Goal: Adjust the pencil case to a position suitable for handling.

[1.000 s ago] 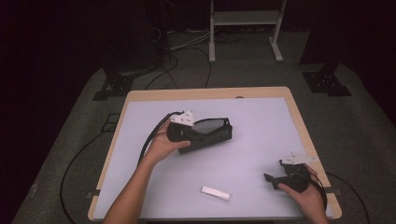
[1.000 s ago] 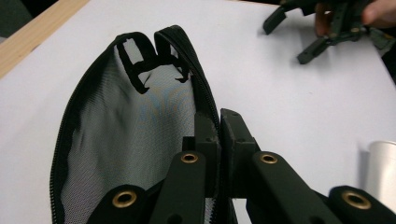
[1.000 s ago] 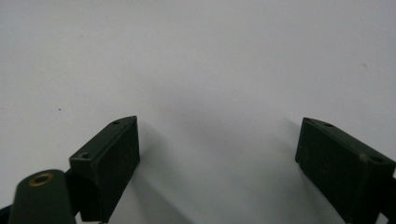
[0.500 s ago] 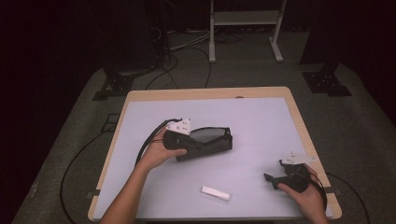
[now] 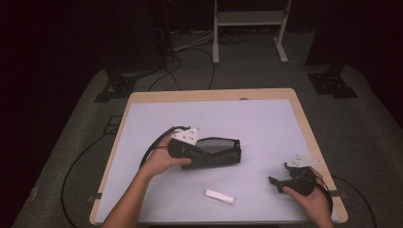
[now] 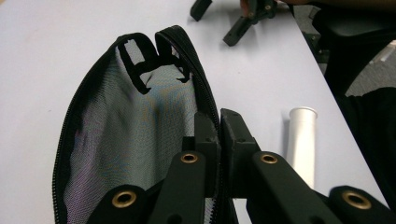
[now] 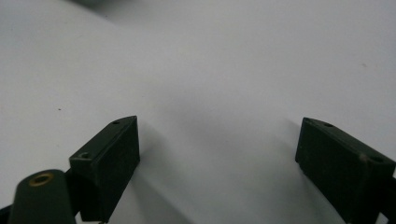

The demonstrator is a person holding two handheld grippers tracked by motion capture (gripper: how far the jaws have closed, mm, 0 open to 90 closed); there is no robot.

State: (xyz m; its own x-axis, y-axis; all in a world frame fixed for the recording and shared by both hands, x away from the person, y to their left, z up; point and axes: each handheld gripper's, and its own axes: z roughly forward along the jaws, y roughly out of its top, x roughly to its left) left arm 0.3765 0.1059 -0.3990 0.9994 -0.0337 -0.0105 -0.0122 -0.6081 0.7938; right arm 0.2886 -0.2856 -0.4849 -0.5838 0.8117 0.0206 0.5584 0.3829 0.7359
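A black mesh zip pouch lies open at the middle of the table, its mouth wide. My left gripper is shut on the pouch's zipper rim, one jaw inside the mesh and one outside. A short white tube lies flat near the front edge, close beside the pouch. At the front right my right gripper rests low over the table, open with nothing between its jaws. The left gripper view catches the right gripper farther off.
The table's pale mat has a wooden border. Cables trail off the left side and the right front corner. Dark stands and a white frame sit on the floor behind.
My left gripper has pulled the pouch toward the front of the table, closer to the white tube. The right gripper has stayed put.
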